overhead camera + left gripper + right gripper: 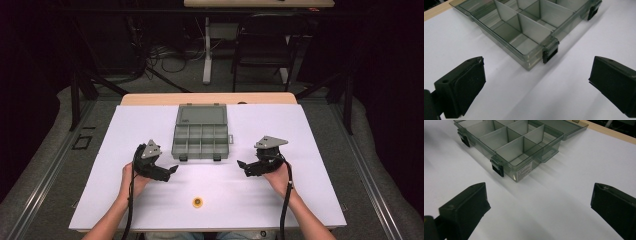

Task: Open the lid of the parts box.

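The left gripper rests low on the white table, its jaws wide apart and holding nothing, just beside the near-left corner of the compartment organizer box. The box lies between both tools with its lid folded back, probably ready for filling. A small yellow roll waits nearer the person. The right gripper is likewise spread, empty.
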`<state>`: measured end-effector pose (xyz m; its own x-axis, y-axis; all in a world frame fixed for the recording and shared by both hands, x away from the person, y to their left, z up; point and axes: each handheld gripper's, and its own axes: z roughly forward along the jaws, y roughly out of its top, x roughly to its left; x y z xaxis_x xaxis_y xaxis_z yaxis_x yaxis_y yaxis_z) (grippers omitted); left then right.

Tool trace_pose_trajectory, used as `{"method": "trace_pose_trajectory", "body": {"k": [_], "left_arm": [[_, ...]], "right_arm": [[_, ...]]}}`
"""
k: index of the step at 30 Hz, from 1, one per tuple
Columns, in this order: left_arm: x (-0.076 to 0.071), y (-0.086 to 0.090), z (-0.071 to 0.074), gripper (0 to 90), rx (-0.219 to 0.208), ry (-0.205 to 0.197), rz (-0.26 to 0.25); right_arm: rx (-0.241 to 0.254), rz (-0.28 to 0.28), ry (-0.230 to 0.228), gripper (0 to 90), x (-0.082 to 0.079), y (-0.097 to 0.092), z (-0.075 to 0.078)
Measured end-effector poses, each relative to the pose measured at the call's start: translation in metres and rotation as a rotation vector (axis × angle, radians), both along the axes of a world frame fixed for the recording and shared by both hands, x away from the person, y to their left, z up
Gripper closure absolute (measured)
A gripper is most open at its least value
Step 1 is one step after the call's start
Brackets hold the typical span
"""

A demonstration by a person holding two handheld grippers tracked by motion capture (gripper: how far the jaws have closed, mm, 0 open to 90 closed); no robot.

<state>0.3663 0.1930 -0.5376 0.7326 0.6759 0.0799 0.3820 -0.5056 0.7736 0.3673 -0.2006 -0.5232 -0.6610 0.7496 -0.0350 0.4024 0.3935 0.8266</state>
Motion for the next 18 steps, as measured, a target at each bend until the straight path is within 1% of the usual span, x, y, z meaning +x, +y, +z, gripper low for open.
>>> {"method": "trace_pose_trajectory", "body": {"k": [3, 7, 10, 12, 15, 18], "left_arm": [[-0.006, -0.001, -0.002, 0.2, 0.015, -0.003, -0.01], [-0.013, -0.001, -0.001, 0.2, 0.016, -0.002, -0.017], [-0.019, -0.002, 0.0, 0.2, 0.01, -0.007, -0.02], [-0.023, -0.002, 0.0, 0.2, 0.013, -0.008, -0.024], [-0.029, -0.002, 0.0, 0.2, 0.023, -0.012, -0.029], [-0.032, -0.004, 0.002, 0.2, 0.035, -0.027, -0.032]], "right_arm": [[-0.013, 0.001, -0.009, 0.6, -0.005, -0.001, -0.001], [-0.004, -0.003, -0.001, 0.5, -0.011, -0.002, -0.002], [-0.008, 0.0, -0.005, 0.5, -0.016, -0.003, -0.001], [-0.002, 0.002, -0.009, 0.4, -0.019, -0.003, -0.001], [-0.008, 0.01, -0.018, 0.5, -0.023, -0.001, 0.0], [-0.013, 0.022, -0.019, 0.5, -0.024, 0.001, 0.0]]}}
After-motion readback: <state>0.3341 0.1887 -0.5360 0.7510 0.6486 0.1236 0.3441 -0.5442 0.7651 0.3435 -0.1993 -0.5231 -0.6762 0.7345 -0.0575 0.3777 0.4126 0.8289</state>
